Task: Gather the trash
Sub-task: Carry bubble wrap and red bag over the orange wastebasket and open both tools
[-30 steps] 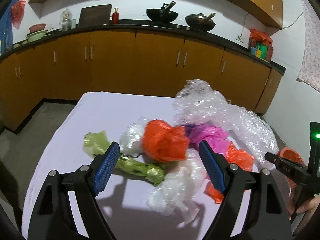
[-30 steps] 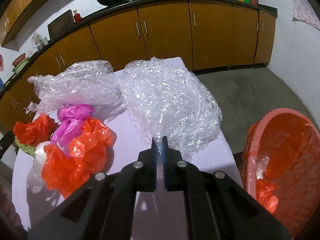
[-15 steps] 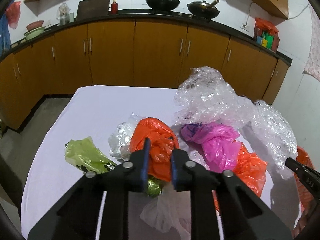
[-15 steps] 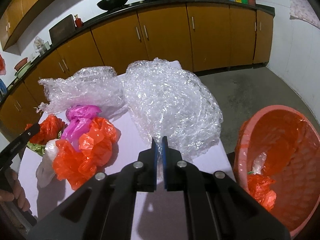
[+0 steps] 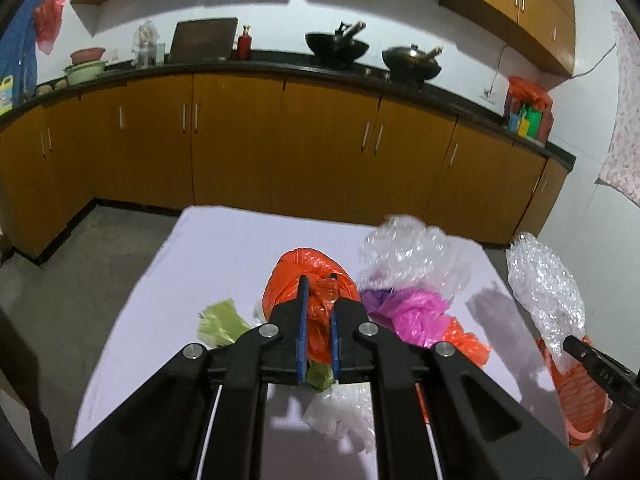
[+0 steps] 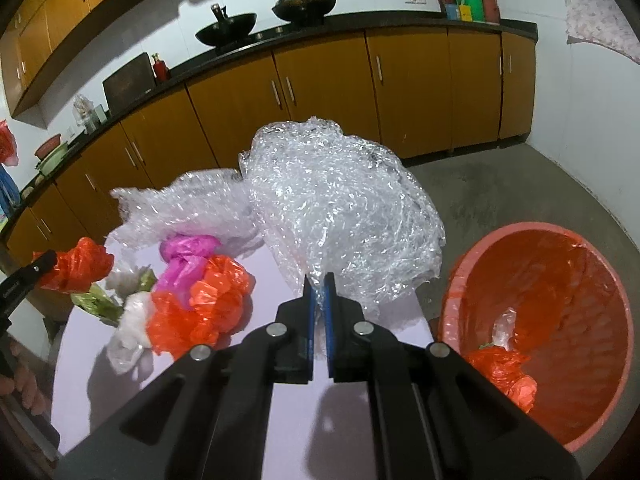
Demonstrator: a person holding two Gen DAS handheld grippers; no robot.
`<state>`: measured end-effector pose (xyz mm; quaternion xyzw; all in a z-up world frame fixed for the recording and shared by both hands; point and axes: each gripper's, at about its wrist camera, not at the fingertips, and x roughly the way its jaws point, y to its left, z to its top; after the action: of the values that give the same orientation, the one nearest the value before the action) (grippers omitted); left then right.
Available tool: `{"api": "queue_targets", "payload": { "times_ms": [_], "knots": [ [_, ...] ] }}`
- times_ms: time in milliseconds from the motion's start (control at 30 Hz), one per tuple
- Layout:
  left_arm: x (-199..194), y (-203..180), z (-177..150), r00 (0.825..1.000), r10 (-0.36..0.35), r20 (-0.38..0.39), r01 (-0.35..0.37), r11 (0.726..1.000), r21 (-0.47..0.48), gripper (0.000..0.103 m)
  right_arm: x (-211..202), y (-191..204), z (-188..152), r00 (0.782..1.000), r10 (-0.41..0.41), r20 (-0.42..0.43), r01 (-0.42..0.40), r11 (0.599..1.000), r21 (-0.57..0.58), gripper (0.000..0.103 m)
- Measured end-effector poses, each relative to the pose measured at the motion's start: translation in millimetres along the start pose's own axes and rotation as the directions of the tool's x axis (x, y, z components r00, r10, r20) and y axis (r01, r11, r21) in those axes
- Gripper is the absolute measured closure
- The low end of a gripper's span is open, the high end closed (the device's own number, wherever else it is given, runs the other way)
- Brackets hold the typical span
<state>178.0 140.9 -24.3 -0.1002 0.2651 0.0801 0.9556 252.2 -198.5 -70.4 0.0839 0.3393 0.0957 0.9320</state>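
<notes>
My left gripper (image 5: 317, 280) is shut on a crumpled orange plastic bag (image 5: 296, 272), held above the white-covered table (image 5: 224, 240). A green bag (image 5: 222, 320) and a white bag (image 5: 340, 412) hang or lie beneath it. My right gripper (image 6: 319, 278) is shut on a big wad of clear bubble wrap (image 6: 340, 208), lifted off the table (image 6: 272, 276) beside the orange-lined bin (image 6: 540, 280). On the table lie a pink bag (image 6: 186, 256), another orange bag (image 6: 204, 308) and a second piece of bubble wrap (image 6: 180, 208).
The bin stands on the floor at the table's right edge and holds an orange bag (image 6: 500, 372) and a white scrap. Wooden cabinets (image 5: 280, 144) with a dark counter run behind the table. A person's hand (image 6: 24, 384) shows at the left.
The left jaws closed from wide open onto the orange bag and lifted it. The right gripper rose with the bubble wrap and shifted toward the bin.
</notes>
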Motion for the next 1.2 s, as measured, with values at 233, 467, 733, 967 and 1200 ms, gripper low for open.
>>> {"api": "queue_targets", "payload": {
  "times_ms": [233,467,733,967,1200],
  "knots": [
    [-33,-11,9,0.999,-0.04,0.033,0.04,0.999,0.016,0.095,-37,-3,5,0.999,0.003,0.045,-0.003,1.0,0.013,0.097],
    [-54,-44,8,0.992,-0.121,0.042,0.118,0.991,0.067,0.095,-74,-18,7,0.995,-0.032,0.093,0.031,0.999,0.021,0.097],
    [-67,-94,3,0.971,-0.235,0.034,0.229,0.965,0.125,0.095,-110,-58,5,0.986,-0.107,0.13,0.097,0.992,0.077,0.097],
    [-71,-143,-10,0.945,-0.328,0.01,0.322,0.932,0.167,0.095,-131,-102,-7,0.974,-0.184,0.133,0.166,0.977,0.137,0.097],
    [-69,-192,-25,0.914,-0.404,-0.037,0.403,0.892,0.205,0.095,-146,-141,-19,0.96,-0.25,0.126,0.223,0.955,0.193,0.097]
  ]
}}
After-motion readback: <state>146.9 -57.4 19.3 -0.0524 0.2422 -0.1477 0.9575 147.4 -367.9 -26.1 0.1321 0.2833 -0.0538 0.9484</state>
